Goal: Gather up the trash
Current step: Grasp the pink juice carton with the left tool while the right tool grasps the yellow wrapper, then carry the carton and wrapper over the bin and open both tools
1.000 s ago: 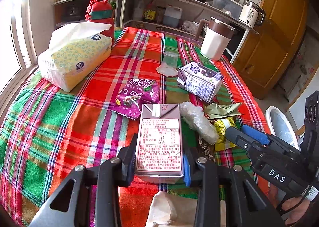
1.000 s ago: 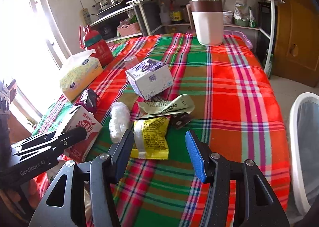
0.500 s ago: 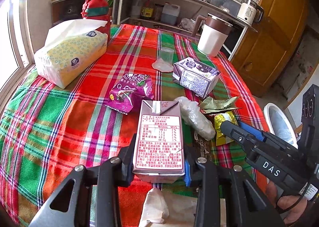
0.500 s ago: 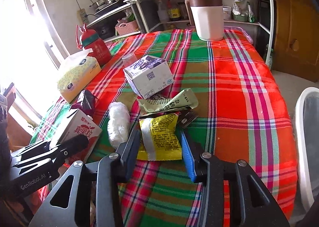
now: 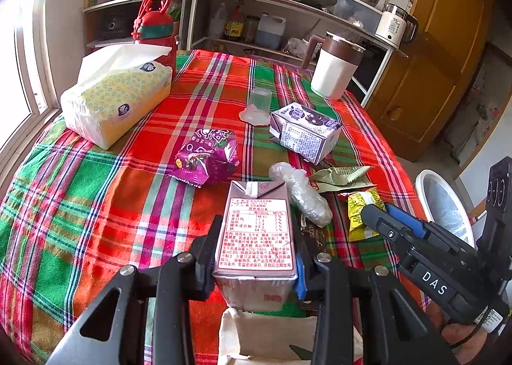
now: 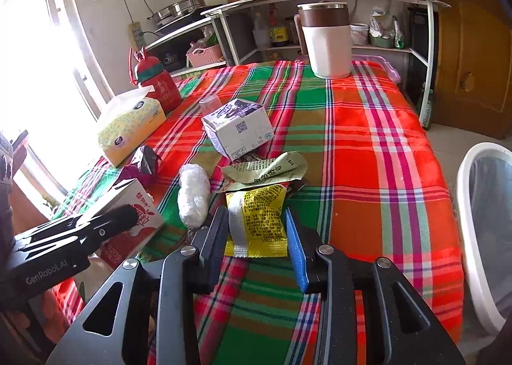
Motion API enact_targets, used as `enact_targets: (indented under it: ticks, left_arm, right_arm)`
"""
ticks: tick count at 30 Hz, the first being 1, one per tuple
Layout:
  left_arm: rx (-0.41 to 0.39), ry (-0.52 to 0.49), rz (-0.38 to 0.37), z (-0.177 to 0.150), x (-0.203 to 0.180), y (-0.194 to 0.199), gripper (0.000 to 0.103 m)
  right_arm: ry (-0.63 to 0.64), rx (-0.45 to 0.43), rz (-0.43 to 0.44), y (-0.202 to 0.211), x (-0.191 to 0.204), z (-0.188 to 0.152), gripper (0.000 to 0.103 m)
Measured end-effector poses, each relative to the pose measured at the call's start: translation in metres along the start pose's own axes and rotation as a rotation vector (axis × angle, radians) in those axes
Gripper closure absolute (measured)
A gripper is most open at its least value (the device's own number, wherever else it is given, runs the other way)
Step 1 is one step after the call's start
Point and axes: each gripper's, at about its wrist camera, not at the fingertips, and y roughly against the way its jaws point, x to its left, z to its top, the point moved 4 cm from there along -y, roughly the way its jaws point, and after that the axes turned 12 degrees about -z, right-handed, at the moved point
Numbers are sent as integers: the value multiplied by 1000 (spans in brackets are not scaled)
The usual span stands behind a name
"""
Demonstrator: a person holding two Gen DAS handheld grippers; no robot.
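My left gripper (image 5: 254, 256) is shut on a red-and-white drink carton (image 5: 256, 233), lifted slightly above the plaid tablecloth; the carton also shows in the right wrist view (image 6: 134, 214). My right gripper (image 6: 256, 230) is shut on a yellow snack wrapper (image 6: 257, 217), which also shows in the left wrist view (image 5: 361, 211). Other trash lies close by: a crumpled clear plastic bag (image 6: 192, 195), a green wrapper (image 6: 268, 169), a purple-and-white carton (image 6: 236, 128), and a purple snack bag (image 5: 206, 157).
A white trash bin (image 6: 480, 230) stands off the table's right edge. A tissue pack (image 5: 118, 96), red bottle (image 5: 155, 32), small clear cup (image 5: 259, 102) and white jug (image 6: 326, 38) stand further back. A crumpled tissue (image 5: 268, 336) lies below the left gripper.
My right gripper moved forward and closed on the yellow wrapper. My left gripper kept hold of the carton and raised it a little.
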Motion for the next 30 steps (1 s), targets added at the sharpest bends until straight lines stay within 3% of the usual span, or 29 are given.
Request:
enact_targets:
  ticks: [10,13,20,22,30]
  left_arm:
    - [30,6,20,-6,4,-9,65]
    - [37,34,-5,-6,4,-13,65]
    - [51,63,-1,-5,6,-21,60]
    - [33,39,12,-4,2,-18,64]
    - [-32,-16,17,7,-15,1,64]
  right_arm:
    - [-48,-11,1,10,-11,-5,67]
    - [-51,-9,0,11,-12,-6,67]
    - [-54,-12,-1,14,-14,-7,67]
    - [-57,-15,-3,16,-17,-8,67]
    - [-95,-36,-4,25,-31,-7,67]
